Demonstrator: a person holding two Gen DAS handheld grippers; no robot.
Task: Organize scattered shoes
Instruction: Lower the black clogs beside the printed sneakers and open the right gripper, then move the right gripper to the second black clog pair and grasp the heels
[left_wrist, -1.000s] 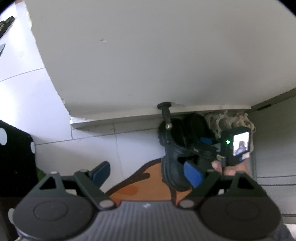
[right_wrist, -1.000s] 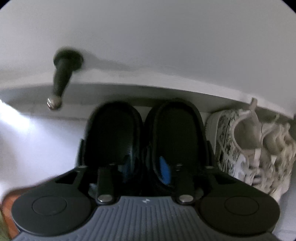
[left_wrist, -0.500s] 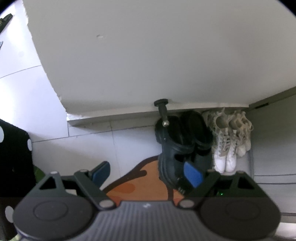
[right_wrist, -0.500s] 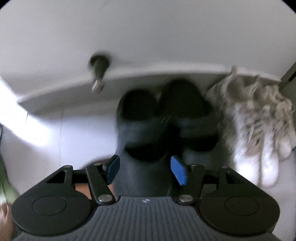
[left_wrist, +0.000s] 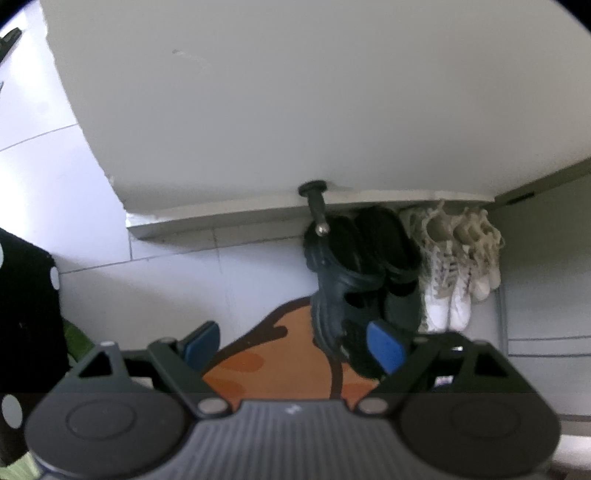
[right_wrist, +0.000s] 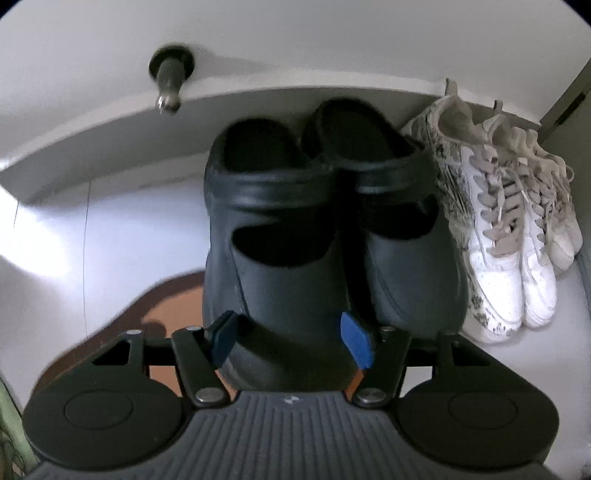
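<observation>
A second ago my right gripper (right_wrist: 291, 341) sat deep between the two black rubber clogs (right_wrist: 280, 236). Now it has backed off, so I see both whole clogs. Its jaws have just been closing a bit and stand half wide, with the near end of the left clog between the blue pads, not squeezed. The clogs lie side by side, long way running from me to the white wall (right_wrist: 295, 44), open heel ends at the wall under the black door stopper (right_wrist: 168, 83). The white lace-up sneakers (right_wrist: 509, 229) sit touching on their right. My left gripper (left_wrist: 291, 345) hangs wide and empty over the orange mat (left_wrist: 277, 362).
</observation>
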